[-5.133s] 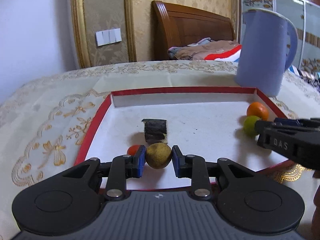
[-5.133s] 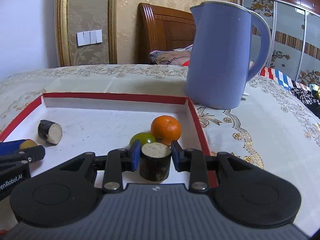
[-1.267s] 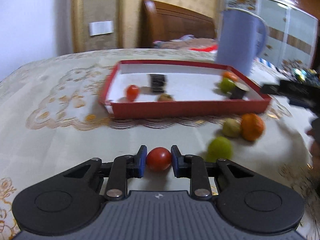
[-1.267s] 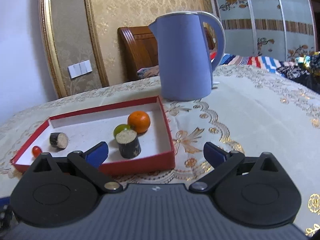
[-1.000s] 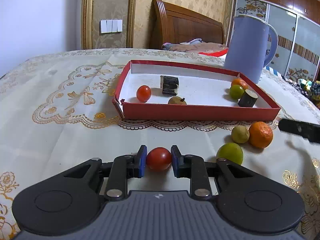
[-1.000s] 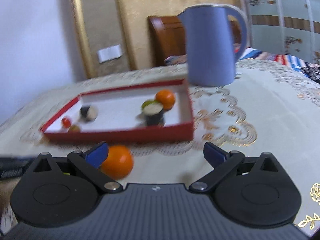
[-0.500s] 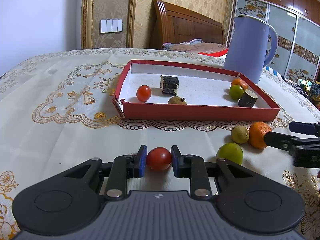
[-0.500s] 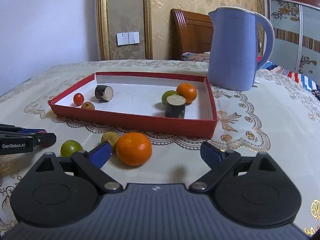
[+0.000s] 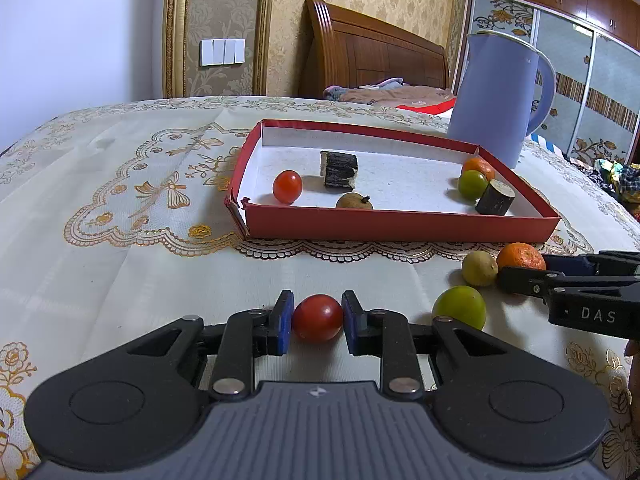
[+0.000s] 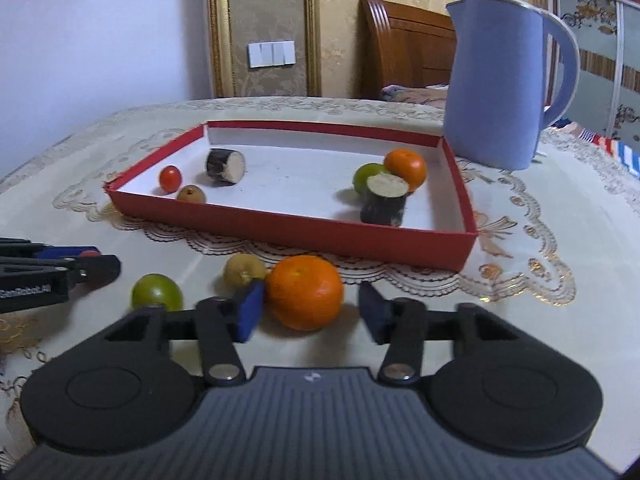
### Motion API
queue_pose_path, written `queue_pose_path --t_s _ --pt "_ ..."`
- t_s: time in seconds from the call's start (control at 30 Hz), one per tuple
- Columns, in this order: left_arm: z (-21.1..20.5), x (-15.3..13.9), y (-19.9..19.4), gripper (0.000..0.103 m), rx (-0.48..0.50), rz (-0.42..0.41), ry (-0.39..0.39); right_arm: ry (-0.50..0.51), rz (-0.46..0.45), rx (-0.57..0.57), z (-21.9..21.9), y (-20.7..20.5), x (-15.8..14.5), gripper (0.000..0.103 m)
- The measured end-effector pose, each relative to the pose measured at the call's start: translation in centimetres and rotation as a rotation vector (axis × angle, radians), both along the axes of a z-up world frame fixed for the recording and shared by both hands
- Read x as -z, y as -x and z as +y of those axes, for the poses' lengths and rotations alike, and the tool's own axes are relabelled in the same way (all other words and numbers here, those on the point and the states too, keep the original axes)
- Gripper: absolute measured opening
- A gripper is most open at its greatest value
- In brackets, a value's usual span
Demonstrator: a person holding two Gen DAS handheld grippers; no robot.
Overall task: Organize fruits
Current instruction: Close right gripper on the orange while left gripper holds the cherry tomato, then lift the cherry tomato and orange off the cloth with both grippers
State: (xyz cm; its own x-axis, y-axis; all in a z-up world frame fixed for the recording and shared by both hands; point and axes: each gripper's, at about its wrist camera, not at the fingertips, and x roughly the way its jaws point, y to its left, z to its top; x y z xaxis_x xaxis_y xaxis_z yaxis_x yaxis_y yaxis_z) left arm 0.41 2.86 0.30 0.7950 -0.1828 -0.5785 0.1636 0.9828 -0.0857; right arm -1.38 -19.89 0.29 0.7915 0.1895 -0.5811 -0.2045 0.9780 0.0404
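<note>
My left gripper (image 9: 316,322) is shut on a red tomato (image 9: 317,318) low over the tablecloth, in front of the red tray (image 9: 396,224). My right gripper (image 10: 310,312) is open with its pads on either side of an orange (image 10: 305,292) on the cloth; the left pad touches it and a gap shows at the right pad. A green fruit (image 10: 157,292) and a yellow-brown fruit (image 10: 244,270) lie beside it. The tray (image 10: 288,228) holds a tomato (image 9: 287,187), a brown fruit (image 9: 354,202), two dark cut pieces (image 9: 338,170), a green fruit (image 9: 473,184) and an orange (image 9: 478,168).
A tall blue jug (image 9: 498,98) stands on the cloth behind the tray's far right corner, and it also shows in the right wrist view (image 10: 504,84). A wooden bed headboard (image 9: 372,56) and a wardrobe lie beyond the table. The cream embroidered cloth (image 9: 120,200) stretches left of the tray.
My right gripper has moved in around the loose orange and its jaws have narrowed. My left gripper has stayed still, holding the tomato.
</note>
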Motion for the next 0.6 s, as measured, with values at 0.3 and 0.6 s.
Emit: queue_pose_path --t_s 0.3,0.6 --pt "-0.2 0.0 0.0 0.025 0.000 -0.002 -0.014 -0.042 -0.001 0.109 -1.5 0.0 0.0 0.040" --pt "-0.3 0.0 0.0 0.025 -0.003 -0.003 -0.027 -0.035 -0.008 0.137 -1.6 0.1 0.0 0.040"
